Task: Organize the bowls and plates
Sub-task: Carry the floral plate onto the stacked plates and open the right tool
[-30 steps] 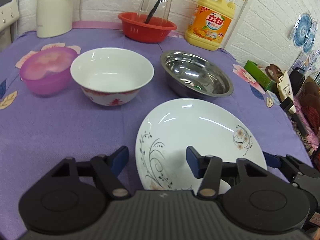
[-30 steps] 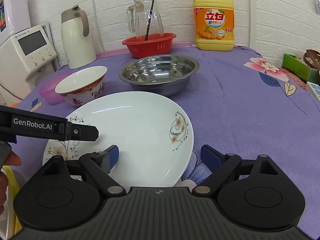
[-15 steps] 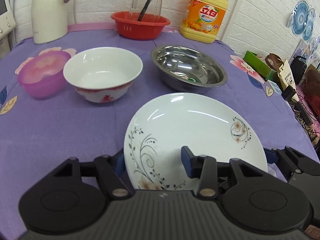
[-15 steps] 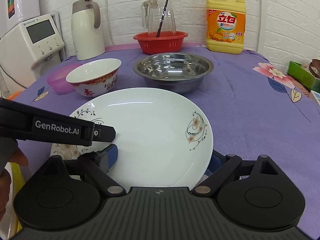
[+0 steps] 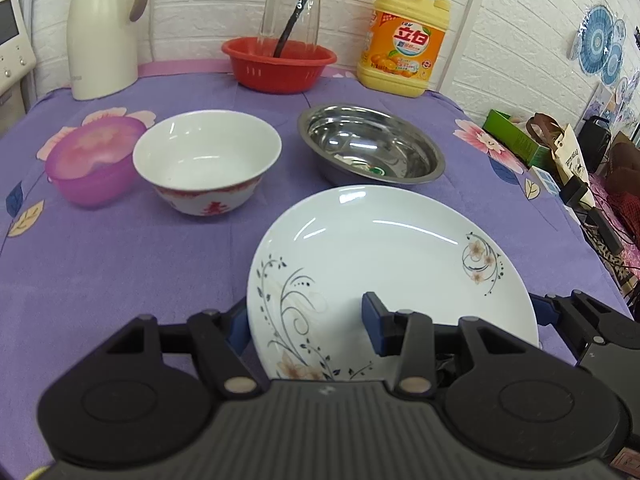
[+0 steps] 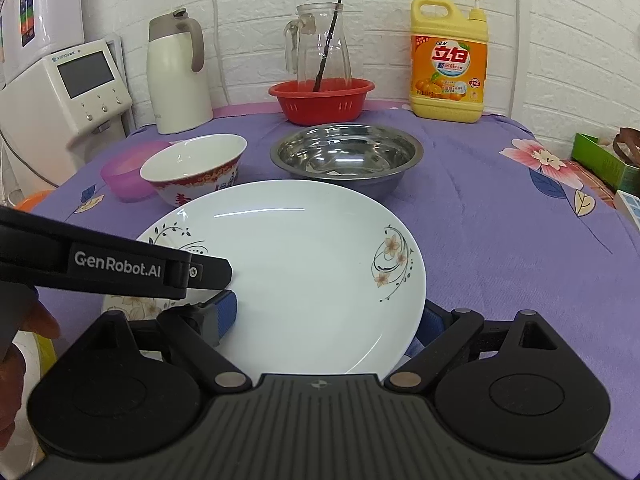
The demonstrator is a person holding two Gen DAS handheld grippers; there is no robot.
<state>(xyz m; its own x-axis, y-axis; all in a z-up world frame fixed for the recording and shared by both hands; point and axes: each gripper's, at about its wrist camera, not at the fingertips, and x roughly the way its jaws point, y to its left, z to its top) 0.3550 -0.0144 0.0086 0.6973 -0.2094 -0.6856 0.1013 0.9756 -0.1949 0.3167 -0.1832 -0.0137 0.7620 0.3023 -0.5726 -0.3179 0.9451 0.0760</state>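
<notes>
A white plate with flower prints sits tilted at the near edge of the purple cloth. My left gripper is shut on its left rim, with the left finger under the plate and the right finger on top. My right gripper stands open around the plate's near right edge, its left finger above the plate and its right finger under the rim. Behind the plate stand a white bowl with red trim, a steel bowl and a pink plastic bowl.
Along the back wall stand a white thermos jug, a red basket holding a glass pitcher, and a yellow detergent bottle. A white appliance stands at the left, and a green box and clutter lie at the right.
My left gripper's jaws closed onto the plate's left rim. The plate tipped up and now lies over the right gripper's right finger. The right gripper's jaws kept their width.
</notes>
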